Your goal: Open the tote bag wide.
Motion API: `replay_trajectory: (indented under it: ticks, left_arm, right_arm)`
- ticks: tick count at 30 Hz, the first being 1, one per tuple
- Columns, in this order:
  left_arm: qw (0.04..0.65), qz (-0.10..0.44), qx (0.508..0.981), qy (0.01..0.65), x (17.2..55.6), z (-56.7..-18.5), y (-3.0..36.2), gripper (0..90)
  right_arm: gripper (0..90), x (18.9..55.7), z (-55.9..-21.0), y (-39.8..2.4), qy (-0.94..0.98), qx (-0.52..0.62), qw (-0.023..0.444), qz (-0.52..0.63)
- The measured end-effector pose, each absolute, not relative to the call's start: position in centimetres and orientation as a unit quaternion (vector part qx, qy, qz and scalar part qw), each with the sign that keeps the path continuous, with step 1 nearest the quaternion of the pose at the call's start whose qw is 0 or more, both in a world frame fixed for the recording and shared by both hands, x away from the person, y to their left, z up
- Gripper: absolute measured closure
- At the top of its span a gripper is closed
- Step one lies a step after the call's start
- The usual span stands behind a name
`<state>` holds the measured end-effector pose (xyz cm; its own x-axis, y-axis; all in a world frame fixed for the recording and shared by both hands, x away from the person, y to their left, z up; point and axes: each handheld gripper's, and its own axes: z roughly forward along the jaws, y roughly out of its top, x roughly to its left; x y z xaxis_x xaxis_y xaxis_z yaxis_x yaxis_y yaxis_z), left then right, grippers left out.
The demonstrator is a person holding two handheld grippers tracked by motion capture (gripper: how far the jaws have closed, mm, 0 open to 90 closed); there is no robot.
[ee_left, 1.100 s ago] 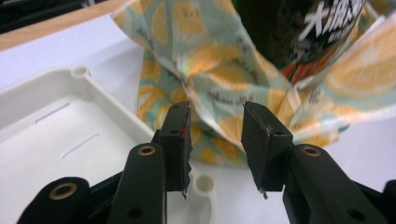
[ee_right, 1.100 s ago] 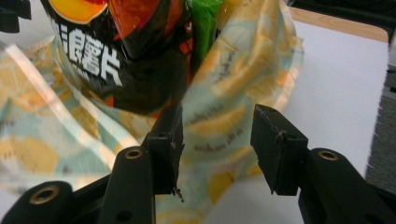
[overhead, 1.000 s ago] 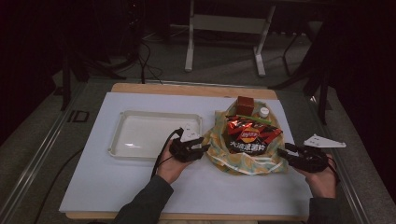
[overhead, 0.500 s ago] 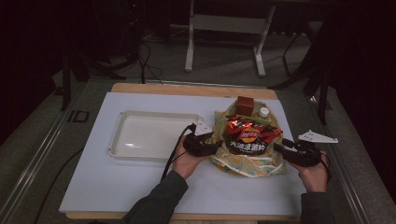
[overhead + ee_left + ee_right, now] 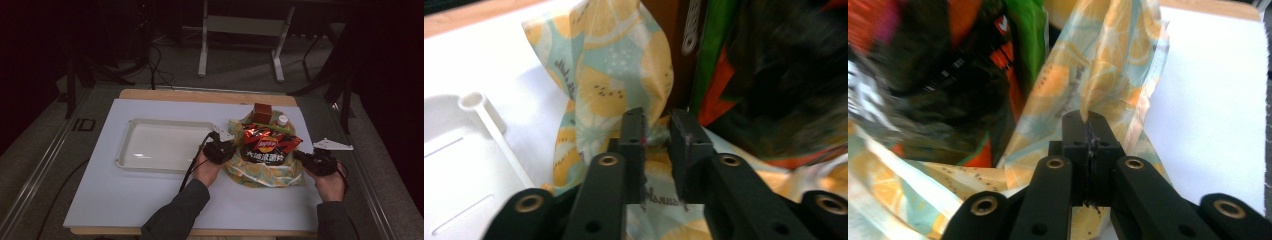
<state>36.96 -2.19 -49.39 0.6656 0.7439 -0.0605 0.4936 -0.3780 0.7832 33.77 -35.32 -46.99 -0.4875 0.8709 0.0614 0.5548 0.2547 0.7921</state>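
While both hands settle at the bag's two sides, the scene reads like this:

What changed: compared with a second ago, the left gripper (image 5: 223,148) has slid in from beside the tray (image 5: 131,150) to the bag's left edge, and both grippers' jaws have just been closing.

Right gripper (image 5: 1089,131): jaws pressed together on a fold of the lemon-print bag (image 5: 1108,75); cloth shows pinched between them.

Left gripper, up close (image 5: 656,131): a narrow gap remains between the jaws, with the bag's cloth (image 5: 614,75) in and behind that gap; I cannot tell whether the pads already press on it.

Where the bag sits: on the white tabletop (image 5: 150,200), right of the tray, directly between the two grippers, its edges at their tips.

Contents: a chip packet (image 5: 267,144) on top, a brown box (image 5: 262,113) and a white-capped bottle (image 5: 283,119) behind.

Meaning: the right side looks secured; the left likely needs a firmer pinch before any lifting or spreading of the bag.
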Motion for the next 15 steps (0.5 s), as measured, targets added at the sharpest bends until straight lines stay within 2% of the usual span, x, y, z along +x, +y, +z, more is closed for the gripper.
replay_trajectory:
  ticks: [4, 15]
  left_arm:
    - [0.4, 0.156, 0.821, 0.376, 36.9, -49.8, -2.3, 85.1]
    - [0.386, 0.152, 0.825, 0.385, 36.9, -50.4, -2.1, 86.4]
  right_arm:
    - [90.0, 34.1, -47.9, -35.1, 0.776, 0.466, 0.197, 0.376]
    - [90.0, 34.3, -50.2, -35.7, 0.785, 0.487, 0.197, 0.327]
